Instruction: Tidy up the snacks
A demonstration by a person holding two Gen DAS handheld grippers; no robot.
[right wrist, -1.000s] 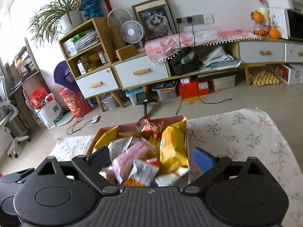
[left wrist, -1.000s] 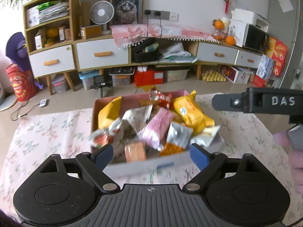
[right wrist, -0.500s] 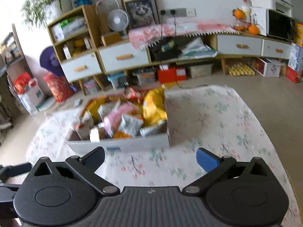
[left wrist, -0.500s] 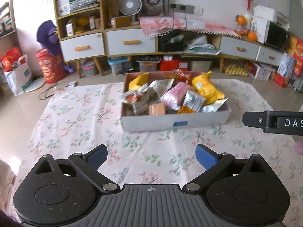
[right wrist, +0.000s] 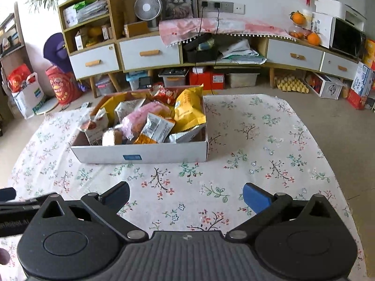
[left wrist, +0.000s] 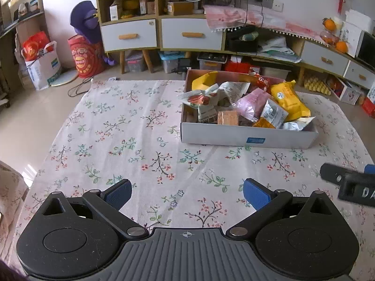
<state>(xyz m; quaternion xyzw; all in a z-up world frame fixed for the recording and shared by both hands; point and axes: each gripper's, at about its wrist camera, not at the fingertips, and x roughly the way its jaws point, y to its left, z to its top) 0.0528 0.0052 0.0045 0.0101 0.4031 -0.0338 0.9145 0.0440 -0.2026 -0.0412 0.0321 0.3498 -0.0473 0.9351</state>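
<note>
Left wrist view: your left hand-held gripper (left wrist: 186,193) hovers over the floral surface (left wrist: 121,135), its blue pads spread wide apart and gripping nothing. The white box (left wrist: 248,135) sits ahead to the right, heaped with snacks (left wrist: 248,104), a yellow bag (left wrist: 289,100) at its right end. Part of your right hand-held gripper (left wrist: 349,185) shows at the right edge.

Right wrist view: your right hand-held gripper (right wrist: 186,195) is likewise spread apart and empty above the cloth. The box (right wrist: 140,154) lies ahead to the left, with bare cloth between it and the pads.
</note>
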